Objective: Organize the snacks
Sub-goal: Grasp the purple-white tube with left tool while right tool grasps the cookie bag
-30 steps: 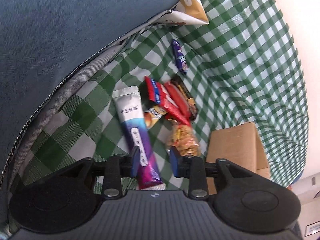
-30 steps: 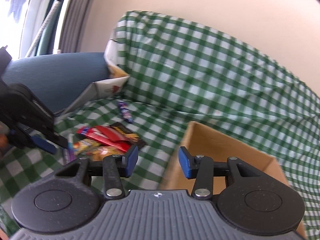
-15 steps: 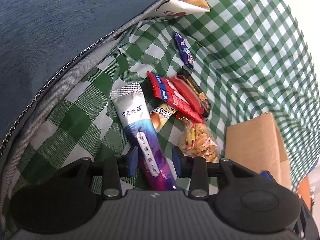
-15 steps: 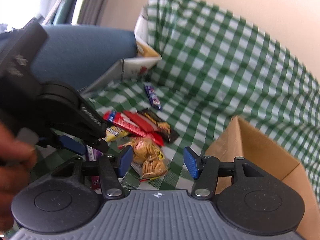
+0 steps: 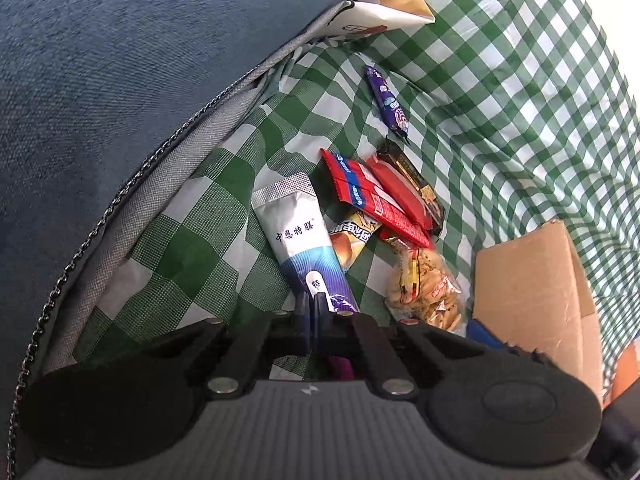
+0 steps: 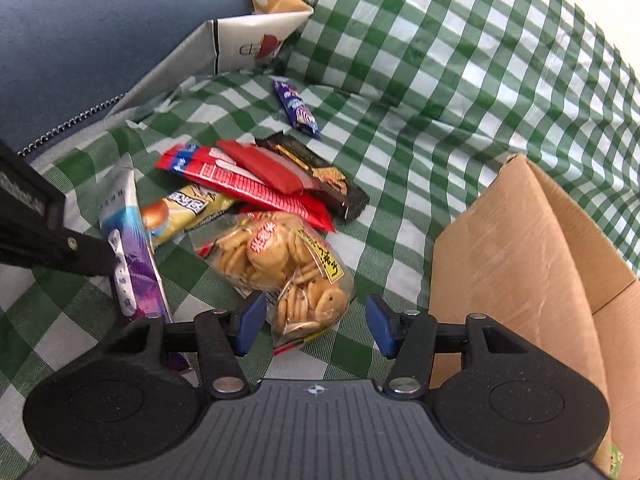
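Several snacks lie on a green checked cloth (image 5: 500, 92). My left gripper (image 5: 314, 312) is shut on the near end of a long silver and purple pouch (image 5: 298, 240); it also shows in the right wrist view (image 6: 128, 248). My right gripper (image 6: 314, 326) is open, its blue pads either side of the near end of a clear bag of round crackers (image 6: 280, 264). Red wrappers (image 6: 248, 178), a dark bar (image 6: 320, 174), a yellow packet (image 6: 188, 210) and a small purple bar (image 6: 298, 110) lie beyond. An open cardboard box (image 6: 520, 248) stands at the right.
A blue cushion with a zip (image 5: 120, 80) fills the left side. A white and yellow carton (image 6: 256, 36) stands at the back against the cushion. The checked cloth rises up a wall behind the snacks.
My left gripper has shut on the near end of the purple pouch. My right gripper has moved down and forward until its open pads flank the cracker bag.
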Tool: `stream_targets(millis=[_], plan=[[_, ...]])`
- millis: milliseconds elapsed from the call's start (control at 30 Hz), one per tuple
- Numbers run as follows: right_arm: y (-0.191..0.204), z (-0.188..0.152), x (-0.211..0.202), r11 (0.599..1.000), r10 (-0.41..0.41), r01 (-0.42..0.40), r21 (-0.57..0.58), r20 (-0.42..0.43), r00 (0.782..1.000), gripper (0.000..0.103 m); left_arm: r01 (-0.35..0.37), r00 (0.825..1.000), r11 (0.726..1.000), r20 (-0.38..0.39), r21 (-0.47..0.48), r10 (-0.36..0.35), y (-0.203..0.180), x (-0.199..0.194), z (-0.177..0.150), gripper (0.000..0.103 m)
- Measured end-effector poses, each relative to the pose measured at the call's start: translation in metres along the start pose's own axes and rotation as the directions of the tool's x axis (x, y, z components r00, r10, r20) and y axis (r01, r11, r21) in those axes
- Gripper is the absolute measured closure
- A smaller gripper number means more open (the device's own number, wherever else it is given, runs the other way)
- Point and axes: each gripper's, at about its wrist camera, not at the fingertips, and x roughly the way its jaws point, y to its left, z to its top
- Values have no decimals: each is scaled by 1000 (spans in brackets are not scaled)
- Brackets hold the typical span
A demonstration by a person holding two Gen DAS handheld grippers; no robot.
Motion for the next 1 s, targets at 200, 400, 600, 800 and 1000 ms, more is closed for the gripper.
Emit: stream_targets(millis=[200, 400, 600, 800, 1000], plan=[[-3, -3, -4, 999, 37, -37, 5, -6, 999, 72, 17, 1000, 1000, -4, -2, -17, -5, 3, -2, 69], [-3, -5, -13, 997, 70, -70, 15, -4, 998, 80, -23, 1000, 999, 4, 48, 23, -17, 13, -5, 69], [5, -10, -27, 998, 69, -69, -9, -17, 997, 80, -86, 996, 986, 14, 146, 85, -30, 14, -9, 82], [8, -19, -46, 996, 84, -85, -25, -37, 996, 80, -98, 995, 986, 0, 136, 99, -22, -3, -8, 93], [15, -35, -68, 995, 100, -100, -2, -92, 991, 80, -147, 983, 974, -83, 171, 163, -15, -15, -14, 94]])
